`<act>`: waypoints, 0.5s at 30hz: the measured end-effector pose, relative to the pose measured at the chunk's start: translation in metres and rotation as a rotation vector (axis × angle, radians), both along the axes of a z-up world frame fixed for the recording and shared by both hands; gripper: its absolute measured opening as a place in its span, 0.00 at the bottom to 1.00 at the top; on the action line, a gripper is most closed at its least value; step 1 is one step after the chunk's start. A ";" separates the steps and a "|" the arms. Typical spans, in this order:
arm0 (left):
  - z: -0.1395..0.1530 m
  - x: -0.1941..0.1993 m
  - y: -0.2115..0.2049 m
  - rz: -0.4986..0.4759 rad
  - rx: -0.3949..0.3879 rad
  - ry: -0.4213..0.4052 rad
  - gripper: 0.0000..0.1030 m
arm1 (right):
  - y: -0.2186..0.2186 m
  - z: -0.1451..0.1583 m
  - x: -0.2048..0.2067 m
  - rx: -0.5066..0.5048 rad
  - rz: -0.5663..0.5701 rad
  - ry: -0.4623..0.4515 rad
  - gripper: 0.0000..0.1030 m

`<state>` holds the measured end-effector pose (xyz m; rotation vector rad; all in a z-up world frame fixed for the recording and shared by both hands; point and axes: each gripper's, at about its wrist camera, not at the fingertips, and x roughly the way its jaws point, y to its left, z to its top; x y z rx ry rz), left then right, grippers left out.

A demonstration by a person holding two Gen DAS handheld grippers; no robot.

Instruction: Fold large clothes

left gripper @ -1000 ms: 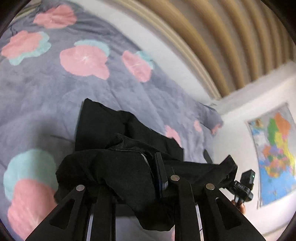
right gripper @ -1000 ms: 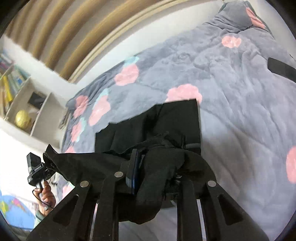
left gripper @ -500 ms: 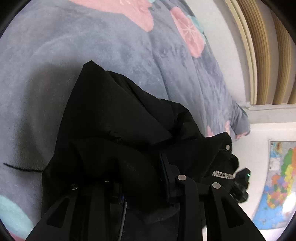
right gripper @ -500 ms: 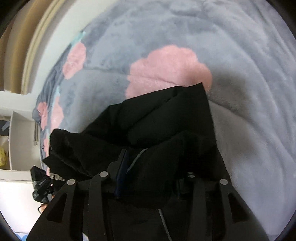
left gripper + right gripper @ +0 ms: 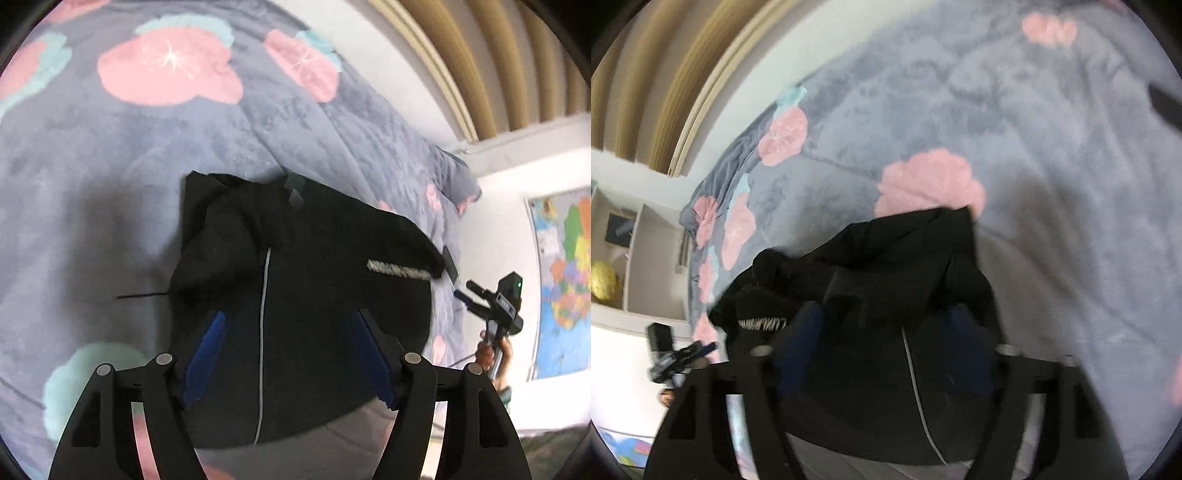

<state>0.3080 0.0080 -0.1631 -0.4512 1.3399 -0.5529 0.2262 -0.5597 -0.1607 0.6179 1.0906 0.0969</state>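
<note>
A black garment (image 5: 306,295) with a thin white stripe and white lettering lies folded in a heap on the grey flowered blanket (image 5: 110,155). My left gripper (image 5: 288,339) is open just above its near part, blue pads apart, holding nothing. In the right wrist view the same garment (image 5: 894,295) lies below my right gripper (image 5: 886,332), which is open and blurred. The right gripper also shows at the right of the left wrist view (image 5: 495,306), and the left gripper at the lower left of the right wrist view (image 5: 676,358).
The blanket (image 5: 1034,129) covers a bed. A slatted wooden headboard (image 5: 498,55) and white wall stand behind it. A coloured map (image 5: 565,280) hangs on the wall. A shelf unit (image 5: 628,251) holds a yellow ball. A dark strip (image 5: 1167,107) lies at the blanket's far right.
Both grippers have let go of the black garment and opened. The garment now lies folded over on the blanket, and both grippers have drawn back from it.
</note>
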 end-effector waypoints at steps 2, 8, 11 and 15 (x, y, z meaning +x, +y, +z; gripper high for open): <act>0.009 -0.005 0.005 0.014 0.050 -0.038 0.74 | 0.000 0.011 -0.008 -0.030 0.014 -0.033 0.82; -0.011 0.027 -0.012 0.075 0.113 -0.095 0.74 | 0.006 -0.006 0.005 -0.167 0.044 -0.045 0.87; -0.022 0.050 -0.020 0.099 0.136 -0.133 0.74 | 0.010 -0.020 0.023 -0.267 0.087 -0.072 0.87; -0.038 0.076 -0.026 0.078 0.123 -0.131 0.74 | 0.009 -0.043 0.050 -0.338 0.158 -0.077 0.87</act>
